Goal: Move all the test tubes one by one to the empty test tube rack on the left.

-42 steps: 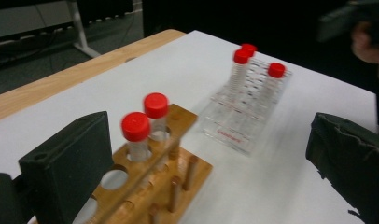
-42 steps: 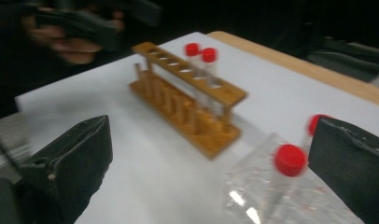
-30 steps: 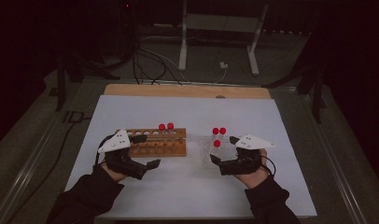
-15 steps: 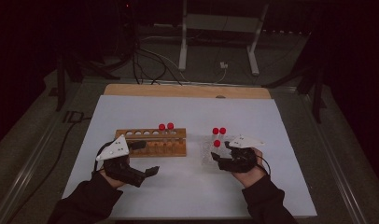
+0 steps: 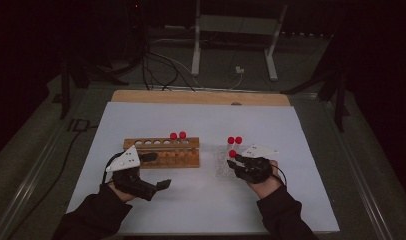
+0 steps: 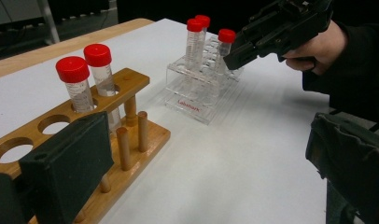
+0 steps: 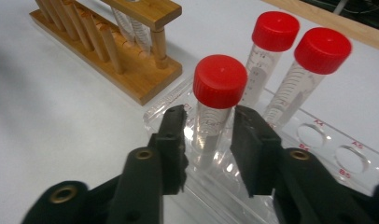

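The nearest red-capped tube (image 7: 214,105) stands upright in the clear plastic rack (image 7: 313,154), at the rack's end closest to the right gripper (image 7: 207,140). That gripper's two black jaws sit on either side of the tube just below its cap; they have just been closing, with the tube between them. A thin gap seems to remain beside each pad, so the jaws look narrow around the tube rather than pressing on it. Two more red-capped tubes (image 7: 290,60) stand just behind it in the same rack.

From the high view, the clear rack (image 5: 222,162) lies on the white surface (image 5: 201,120), right of the wooden rack (image 5: 163,152) and apart from it. The wooden rack holds two red-capped tubes (image 6: 87,77) at its right end; its other holes are vacant. The left gripper (image 5: 153,171) rests by the wooden rack's left front corner with its jaws spread wide and nothing between them.
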